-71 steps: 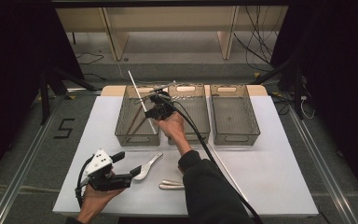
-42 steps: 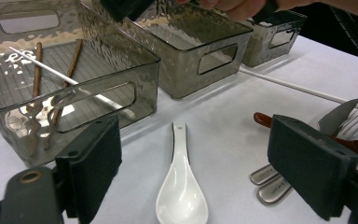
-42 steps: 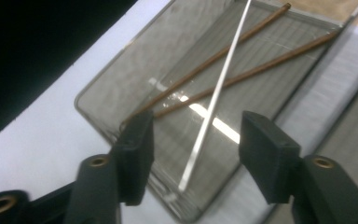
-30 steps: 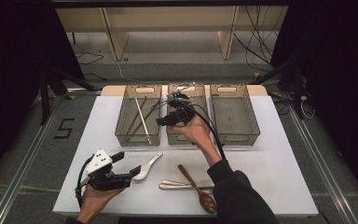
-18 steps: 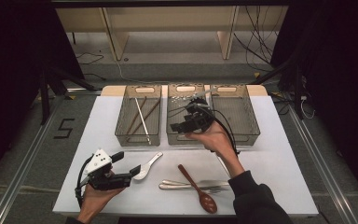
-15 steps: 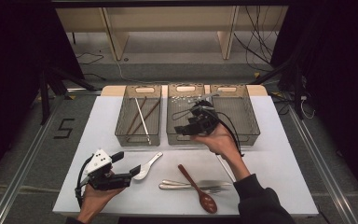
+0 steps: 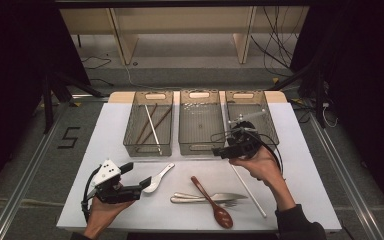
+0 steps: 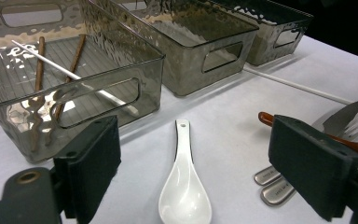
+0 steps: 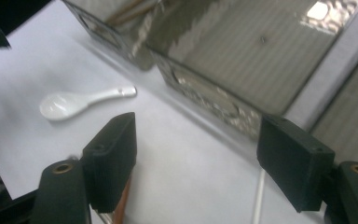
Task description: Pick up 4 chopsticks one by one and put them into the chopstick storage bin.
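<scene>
- Our left gripper [image 7: 139,184] is wide open, holding nothing, just by the white soup spoon [image 7: 158,177].
- The wooden spoon [image 7: 211,201] lies across the knife [image 7: 207,197] and fork [image 7: 215,202].
- Our right gripper [image 7: 220,151] has just been opening, nothing inside, above the white chopstick [image 7: 250,188].

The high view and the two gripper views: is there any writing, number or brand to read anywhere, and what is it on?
"5": a black figure marked on the grey floor left of the table, in the high view.
Stamped marks on the ends of the two metal cutlery handles, in the left gripper view: too small and blurred to read.
Nothing else readable; the three clear bins and the white spoon bear no text.
</scene>
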`<action>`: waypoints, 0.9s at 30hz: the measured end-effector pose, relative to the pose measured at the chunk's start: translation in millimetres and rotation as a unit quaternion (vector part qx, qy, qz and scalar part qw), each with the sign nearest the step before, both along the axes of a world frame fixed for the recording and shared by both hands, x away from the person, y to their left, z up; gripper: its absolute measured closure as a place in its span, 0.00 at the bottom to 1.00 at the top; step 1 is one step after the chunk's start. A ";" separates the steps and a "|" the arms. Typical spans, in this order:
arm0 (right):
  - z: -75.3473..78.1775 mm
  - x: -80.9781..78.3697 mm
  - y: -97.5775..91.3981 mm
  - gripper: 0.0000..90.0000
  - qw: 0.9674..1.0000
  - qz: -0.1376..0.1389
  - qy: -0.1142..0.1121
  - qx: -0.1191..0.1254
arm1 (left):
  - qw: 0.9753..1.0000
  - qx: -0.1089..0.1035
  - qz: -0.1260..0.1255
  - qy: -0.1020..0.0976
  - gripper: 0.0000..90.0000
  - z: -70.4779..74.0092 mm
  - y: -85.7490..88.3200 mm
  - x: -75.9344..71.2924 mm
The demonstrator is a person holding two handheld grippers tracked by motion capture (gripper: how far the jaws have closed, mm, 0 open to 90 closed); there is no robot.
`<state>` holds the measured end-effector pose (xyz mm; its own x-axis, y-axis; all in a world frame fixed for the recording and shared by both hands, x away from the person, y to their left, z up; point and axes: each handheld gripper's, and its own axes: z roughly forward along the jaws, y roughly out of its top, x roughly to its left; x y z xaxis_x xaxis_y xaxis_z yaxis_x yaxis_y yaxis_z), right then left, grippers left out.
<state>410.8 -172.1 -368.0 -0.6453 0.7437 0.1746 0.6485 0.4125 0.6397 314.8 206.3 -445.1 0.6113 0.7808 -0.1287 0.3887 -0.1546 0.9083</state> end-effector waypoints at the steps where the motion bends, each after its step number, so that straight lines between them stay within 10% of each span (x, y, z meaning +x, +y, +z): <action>1: -2.7 -1.9 -3.3 0.33 1.000 -0.001 0.002 -0.004 | 1.000 0.000 0.000 0.000 0.18 0.0 -0.1 0.0; 27: -53.9 -30.3 -46.4 0.44 0.988 -0.019 0.091 -0.120 | 1.000 0.003 -0.004 -0.002 0.18 0.7 -0.6 -0.2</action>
